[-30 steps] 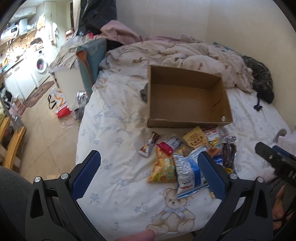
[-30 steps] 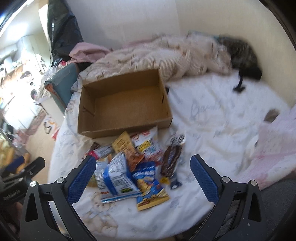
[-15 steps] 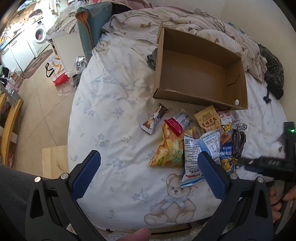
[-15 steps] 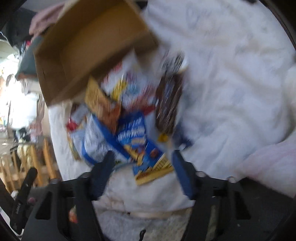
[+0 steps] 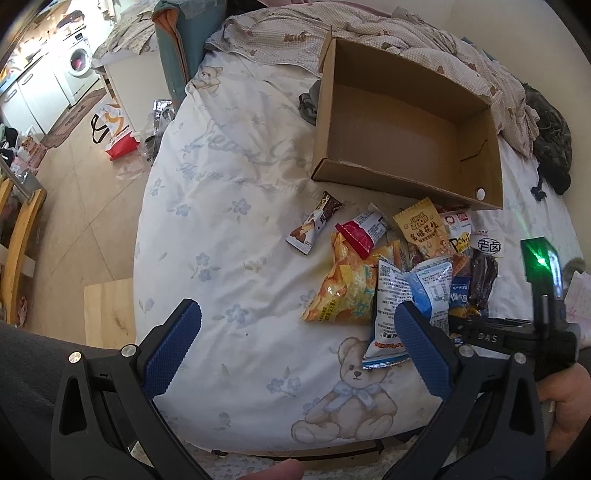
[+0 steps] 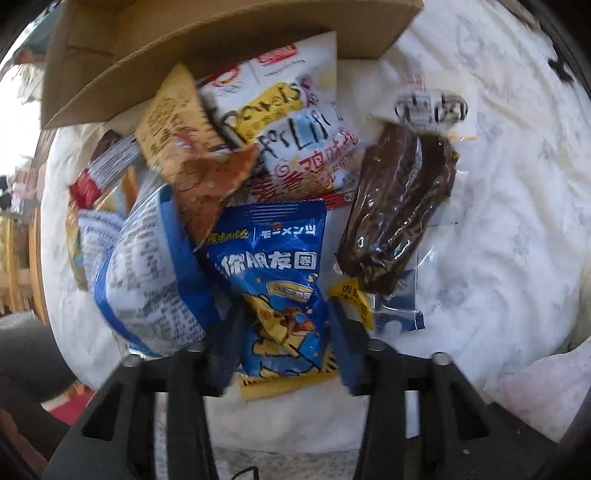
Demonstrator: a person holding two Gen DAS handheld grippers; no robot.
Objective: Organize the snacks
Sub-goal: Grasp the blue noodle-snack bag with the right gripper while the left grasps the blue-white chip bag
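Note:
An empty cardboard box (image 5: 402,125) lies on the bed, with a pile of snack packets in front of it. My left gripper (image 5: 291,347) is open and empty, hovering above the sheet left of the pile. My right gripper (image 6: 284,332) is low over the pile, its jaws narrowed around the lower part of a blue snack packet (image 6: 280,273); I cannot tell whether they grip it. Beside it lie a blue-white packet (image 6: 147,273), a dark sausage pack (image 6: 399,210), a white "Power" packet (image 6: 280,107) and an orange chips bag (image 5: 351,284). The right gripper's body shows in the left wrist view (image 5: 517,332).
The bed sheet (image 5: 229,206) has a teddy-bear print. A rumpled duvet (image 5: 388,33) lies behind the box, dark clothing (image 5: 550,147) at the far right. The floor (image 5: 74,206) drops off to the left, with a wooden board (image 5: 107,314) by the bed edge.
My right gripper has dropped toward the pile and its jaws have narrowed around the blue packet. My left gripper has tilted down and come a little closer to the bed.

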